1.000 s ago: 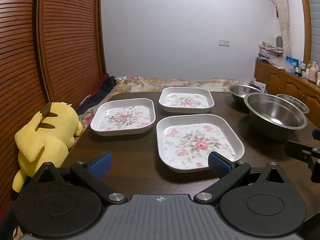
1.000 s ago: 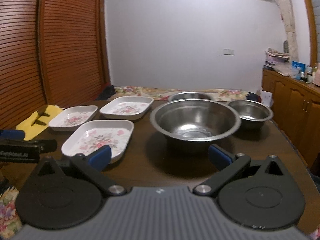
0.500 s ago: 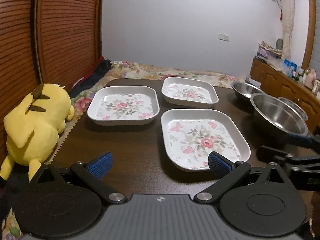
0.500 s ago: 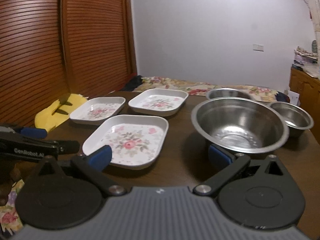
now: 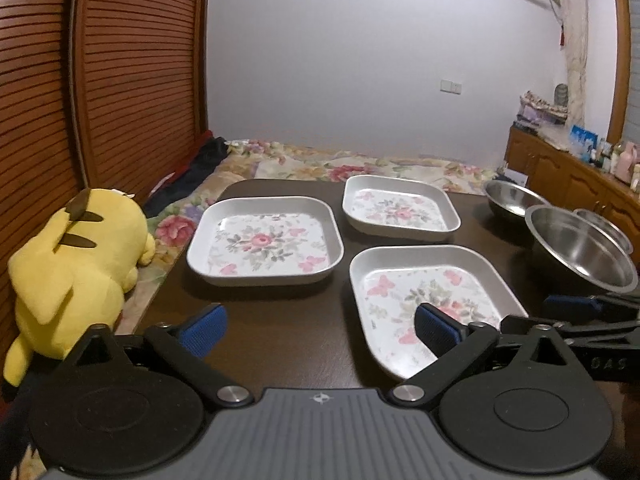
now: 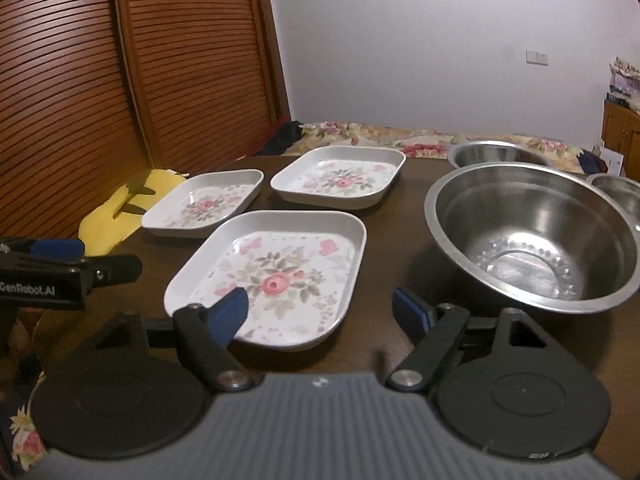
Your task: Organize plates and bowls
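Three white square plates with pink flower prints lie on the dark table (image 5: 288, 320): a near plate (image 5: 428, 296) (image 6: 276, 272), a left plate (image 5: 264, 240) (image 6: 208, 204) and a far plate (image 5: 400, 208) (image 6: 340, 178). A large steel bowl (image 6: 532, 236) (image 5: 580, 248) stands to the right, with two smaller steel bowls (image 6: 492, 154) (image 6: 620, 192) behind it. My left gripper (image 5: 320, 330) is open and empty, at the near plate's left edge. My right gripper (image 6: 320, 308) is open and empty over the near plate's front right corner.
A yellow plush toy (image 5: 72, 264) lies off the table's left edge. A bed with a floral cover (image 5: 340, 164) lies behind the table. A wooden cabinet with bottles (image 5: 580, 172) stands at the right. Slatted wooden doors (image 5: 120, 80) line the left wall.
Both grippers have moved forward and closer to the near plate. The right gripper has swung left, away from the large bowl. Both stay open.
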The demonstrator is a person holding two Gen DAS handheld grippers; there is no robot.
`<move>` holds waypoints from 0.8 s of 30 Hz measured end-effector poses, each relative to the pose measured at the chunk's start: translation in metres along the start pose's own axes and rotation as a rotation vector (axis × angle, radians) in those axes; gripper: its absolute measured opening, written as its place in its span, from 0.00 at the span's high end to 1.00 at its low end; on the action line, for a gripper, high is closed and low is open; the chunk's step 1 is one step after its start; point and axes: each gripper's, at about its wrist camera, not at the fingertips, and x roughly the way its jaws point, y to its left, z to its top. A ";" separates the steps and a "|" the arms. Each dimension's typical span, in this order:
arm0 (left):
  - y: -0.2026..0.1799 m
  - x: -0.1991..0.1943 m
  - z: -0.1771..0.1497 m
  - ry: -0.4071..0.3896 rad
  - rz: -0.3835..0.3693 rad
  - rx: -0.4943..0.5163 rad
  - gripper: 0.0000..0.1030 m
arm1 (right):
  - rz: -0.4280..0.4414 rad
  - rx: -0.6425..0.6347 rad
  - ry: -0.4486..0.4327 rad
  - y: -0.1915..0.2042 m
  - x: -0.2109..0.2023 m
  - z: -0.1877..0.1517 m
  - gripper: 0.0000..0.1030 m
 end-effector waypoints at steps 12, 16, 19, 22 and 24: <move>0.002 0.039 0.004 0.071 -0.114 -0.047 0.47 | 0.007 0.046 0.039 -0.005 0.023 0.001 0.51; 0.004 0.047 0.003 0.080 -0.115 -0.044 0.59 | 0.011 0.068 0.037 -0.008 0.026 0.004 0.57; 0.005 0.051 0.004 0.089 -0.119 -0.043 0.67 | 0.011 0.076 0.031 -0.011 0.029 0.005 0.62; 0.006 0.054 0.003 0.098 -0.136 -0.048 0.74 | 0.015 0.085 0.032 -0.013 0.032 0.004 0.67; 0.005 0.056 0.003 0.105 -0.151 -0.048 0.80 | 0.013 0.088 0.035 -0.014 0.034 0.002 0.69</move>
